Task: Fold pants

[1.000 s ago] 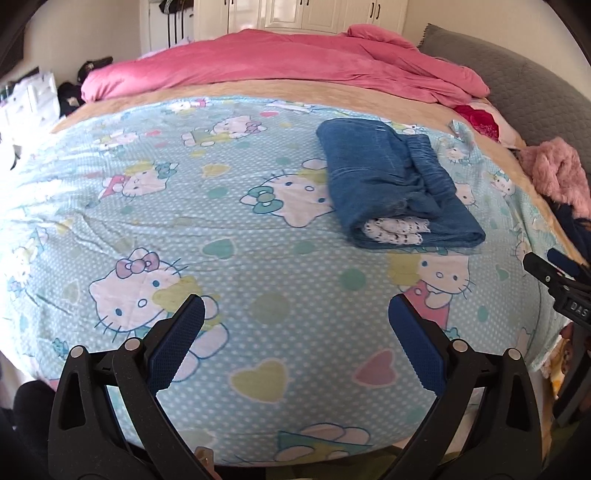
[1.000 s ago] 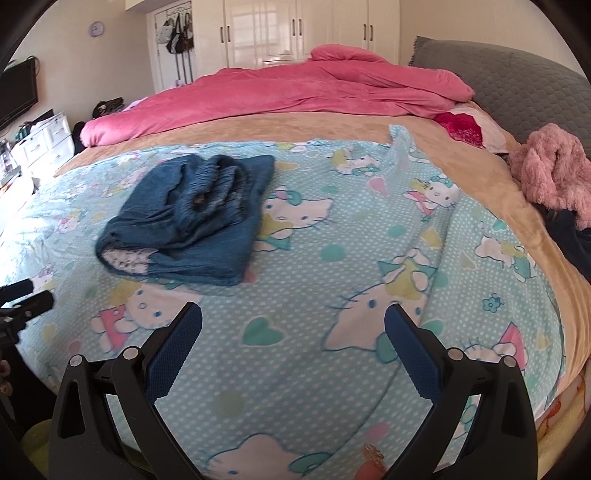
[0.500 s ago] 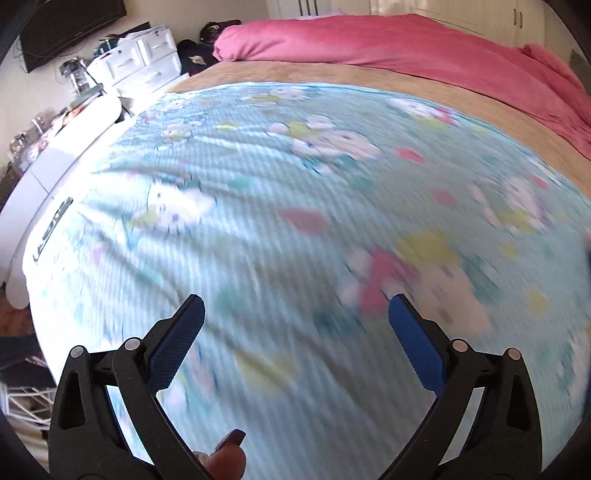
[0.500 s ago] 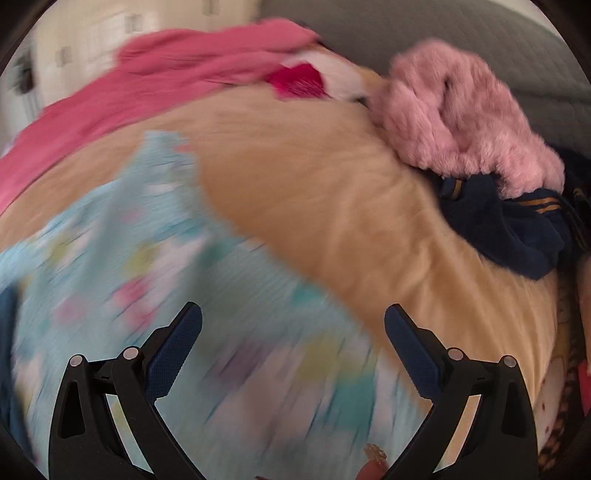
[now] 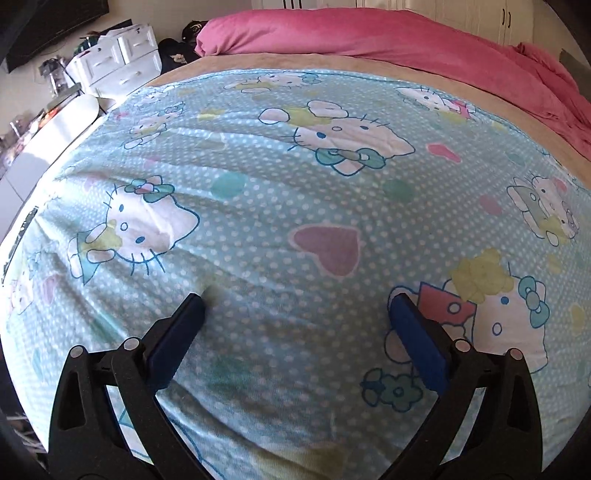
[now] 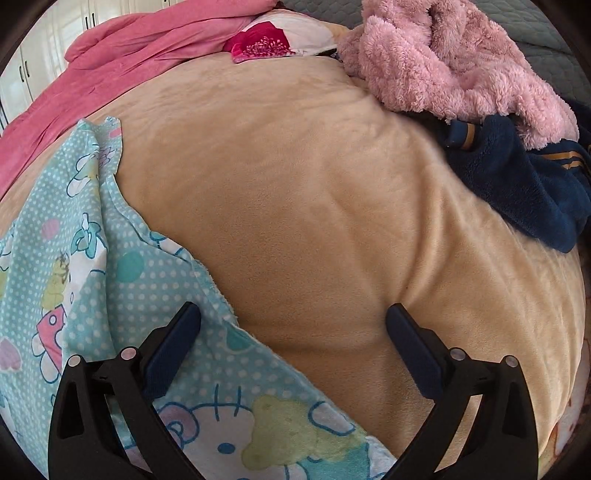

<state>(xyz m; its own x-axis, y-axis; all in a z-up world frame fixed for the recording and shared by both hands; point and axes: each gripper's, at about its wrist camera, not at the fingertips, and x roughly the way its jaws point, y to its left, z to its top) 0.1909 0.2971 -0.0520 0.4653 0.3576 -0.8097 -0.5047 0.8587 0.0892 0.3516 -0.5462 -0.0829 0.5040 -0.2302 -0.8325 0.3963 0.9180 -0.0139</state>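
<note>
The folded blue pants seen earlier are out of both views now. My left gripper point(image 5: 295, 314) is open, with its fingertips pressed on or just above the light blue cartoon-cat sheet point(image 5: 258, 206); nothing is between the fingers. My right gripper point(image 6: 293, 317) is open over the tan blanket point(image 6: 314, 206), and its left finger point(image 6: 173, 339) lies over the edge of the cartoon-cat sheet point(image 6: 74, 236). A dark blue fleece garment with tan stripes point(image 6: 517, 177) lies at the far right, beside a pink fluffy garment point(image 6: 443, 62).
A pink duvet point(image 5: 406, 37) is bunched along the far side of the bed. White drawers point(image 5: 118, 62) and a cluttered white surface point(image 5: 48, 129) stand off the bed's left side. A floral pillow point(image 6: 280, 37) and grey headboard point(image 6: 546, 29) lie beyond the fluffy garment.
Both grippers have swung away from the folded pants: the left turned left over the bare sheet, the right turned right toward the tan blanket and the garment pile. Both stay open.
</note>
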